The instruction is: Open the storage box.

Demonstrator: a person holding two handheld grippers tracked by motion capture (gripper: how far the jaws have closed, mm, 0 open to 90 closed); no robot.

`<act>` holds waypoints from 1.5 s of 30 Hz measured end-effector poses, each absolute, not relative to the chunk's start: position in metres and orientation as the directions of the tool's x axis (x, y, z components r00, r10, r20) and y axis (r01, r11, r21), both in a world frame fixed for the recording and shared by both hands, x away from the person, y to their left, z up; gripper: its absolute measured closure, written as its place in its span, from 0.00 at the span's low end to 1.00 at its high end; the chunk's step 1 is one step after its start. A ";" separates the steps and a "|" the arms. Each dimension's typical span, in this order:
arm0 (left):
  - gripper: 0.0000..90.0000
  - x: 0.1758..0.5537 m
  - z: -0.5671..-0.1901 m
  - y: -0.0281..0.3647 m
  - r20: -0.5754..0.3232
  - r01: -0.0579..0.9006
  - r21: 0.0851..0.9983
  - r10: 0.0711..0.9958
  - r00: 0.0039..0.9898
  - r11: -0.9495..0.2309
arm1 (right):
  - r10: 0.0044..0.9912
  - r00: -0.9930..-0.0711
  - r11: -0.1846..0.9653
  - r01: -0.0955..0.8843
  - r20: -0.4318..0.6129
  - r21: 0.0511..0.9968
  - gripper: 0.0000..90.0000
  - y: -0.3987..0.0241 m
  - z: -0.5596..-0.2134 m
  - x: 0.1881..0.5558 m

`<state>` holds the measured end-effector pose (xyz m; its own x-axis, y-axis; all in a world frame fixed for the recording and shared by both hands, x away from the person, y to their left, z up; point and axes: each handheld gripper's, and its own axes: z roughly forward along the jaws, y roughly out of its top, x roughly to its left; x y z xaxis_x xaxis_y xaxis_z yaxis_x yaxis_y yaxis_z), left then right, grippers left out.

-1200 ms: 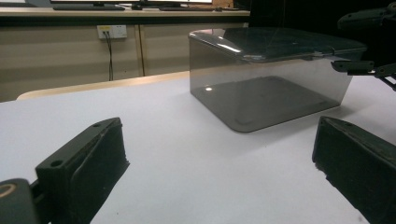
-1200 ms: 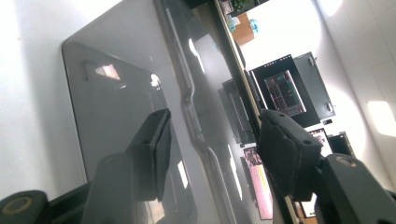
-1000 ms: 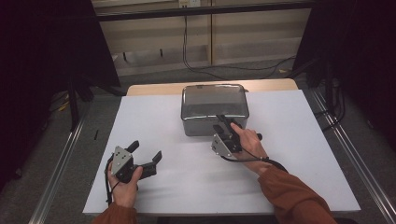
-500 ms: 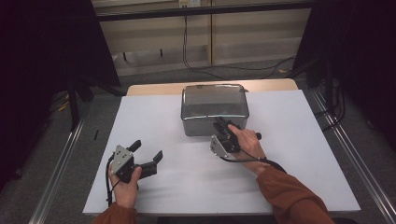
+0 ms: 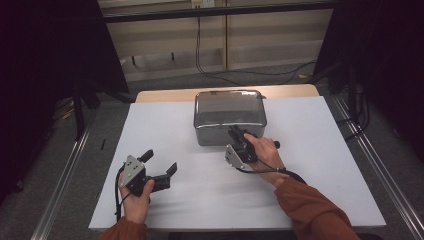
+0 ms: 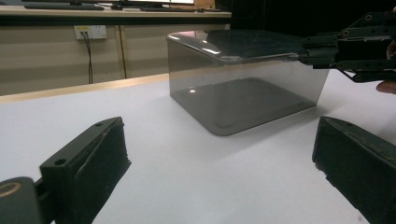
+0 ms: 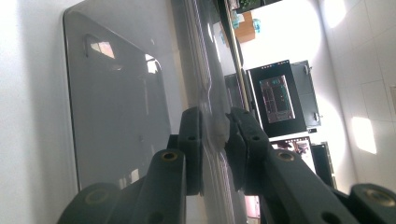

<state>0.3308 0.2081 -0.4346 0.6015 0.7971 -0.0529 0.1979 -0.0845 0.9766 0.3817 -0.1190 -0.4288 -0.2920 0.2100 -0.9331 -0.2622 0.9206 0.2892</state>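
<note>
Metal box rim — right gripper just closed on it, left gripper unmoved

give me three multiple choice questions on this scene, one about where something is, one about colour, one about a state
1. Where does the shiny rectangular metal container stand on the white table top?
A. at the far middle
B. at the near left corner
C. hanging off the right edge

2. What colour are the person's sleeves?
A. blue
B. rust orange
C. white

3. How do the left gripper and the right gripper stand?
A. both wide open
B. left shut on the container, right open
C. left open with nothing between its jaws, right shut on the container's rim

Answers:
1. A, the high view shows the container by the far edge, about midway across.
2. B, both forearms in the high view wear rust orange.
3. C, the left gripper view shows jaws apart over bare table; the right gripper view shows the thin rim pinched between the jaws, which have just been closing.
</note>
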 end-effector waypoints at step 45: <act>0.05 0.387 -0.408 0.155 -0.032 0.158 0.981 0.700 0.714 -0.116 | 0.270 -0.256 0.896 -0.286 -0.928 0.340 0.87 -0.122 -0.403 0.387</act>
